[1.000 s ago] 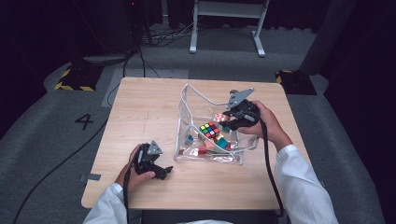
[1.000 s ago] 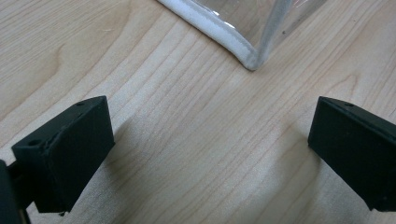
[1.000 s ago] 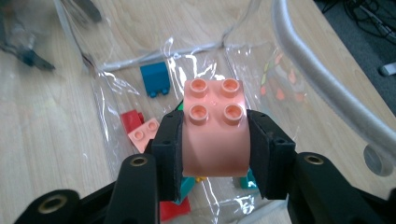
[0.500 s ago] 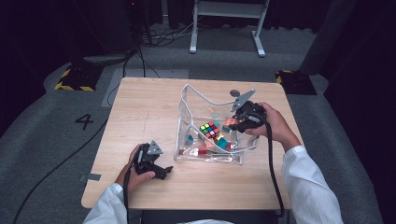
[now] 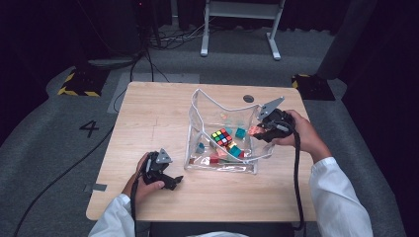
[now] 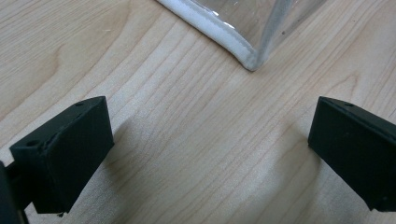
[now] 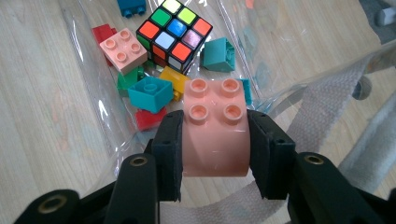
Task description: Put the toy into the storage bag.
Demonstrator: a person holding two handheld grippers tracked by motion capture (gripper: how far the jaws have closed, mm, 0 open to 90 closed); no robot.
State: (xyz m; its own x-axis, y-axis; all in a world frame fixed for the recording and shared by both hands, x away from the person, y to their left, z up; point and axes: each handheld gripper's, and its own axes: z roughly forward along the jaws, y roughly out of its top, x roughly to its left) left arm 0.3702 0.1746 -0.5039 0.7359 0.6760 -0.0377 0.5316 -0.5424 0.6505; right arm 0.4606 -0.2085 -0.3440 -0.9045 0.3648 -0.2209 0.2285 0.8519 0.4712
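Right gripper [image 7: 215, 154] at lower centre of its own view, fingers [image 7: 169, 154] clamped on both sides of pale pink four-stud brick [image 7: 215, 133]. In high view, brick [image 5: 254, 130] sits right of centre, at right edge of clear plastic bag [image 5: 197, 106]. Inside bag: colour puzzle cube [image 7: 174, 31], teal, red, yellow bricks, second pink brick [image 7: 123, 49]. Left gripper [image 6: 205, 149] low on wooden worktop [image 5: 153, 118], lower left in high view; fingers [image 6: 63, 151] spread wide, holding nothing, bag corner just ahead.
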